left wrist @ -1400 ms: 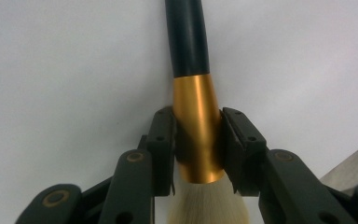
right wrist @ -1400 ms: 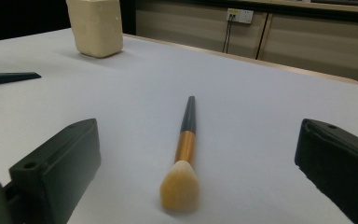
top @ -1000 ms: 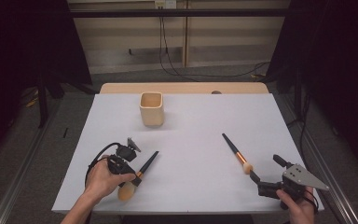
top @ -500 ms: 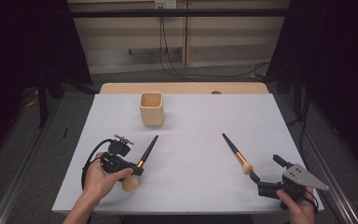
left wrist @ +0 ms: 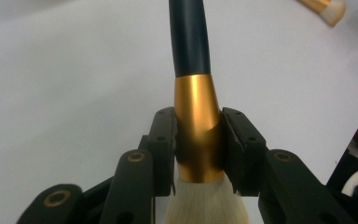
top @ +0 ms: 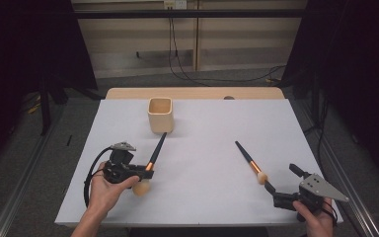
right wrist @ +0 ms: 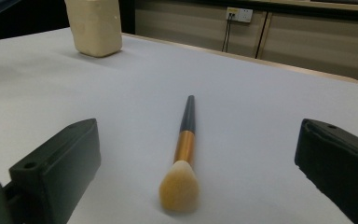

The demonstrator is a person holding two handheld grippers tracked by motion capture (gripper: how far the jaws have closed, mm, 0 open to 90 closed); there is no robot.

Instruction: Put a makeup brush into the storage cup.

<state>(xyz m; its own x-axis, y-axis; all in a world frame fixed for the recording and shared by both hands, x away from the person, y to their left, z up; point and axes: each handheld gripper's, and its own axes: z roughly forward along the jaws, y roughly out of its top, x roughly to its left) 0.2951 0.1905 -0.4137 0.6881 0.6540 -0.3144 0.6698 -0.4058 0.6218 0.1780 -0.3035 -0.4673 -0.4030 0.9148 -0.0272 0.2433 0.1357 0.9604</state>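
My left gripper is shut on the gold ferrule of a makeup brush, near the table's front left. The dark handle points toward a beige square cup at the back; the pale bristle head hangs toward the person. In the left gripper view both pads clamp the brush ferrule. A second brush lies flat at the right, bristles toward my right gripper, which stands open just in front of it. In the right gripper view that second brush lies between and beyond the wide-apart jaws, untouched.
A white sheet covers the table, with a strip of wood showing along its far edge. The cup stands at the far left in the right gripper view. Metal rails run along both sides of the table; cables lie on the floor behind.
The left hand has raised its brush and swung the handle tip up toward the cup. The right gripper and the second brush have stayed where they were.
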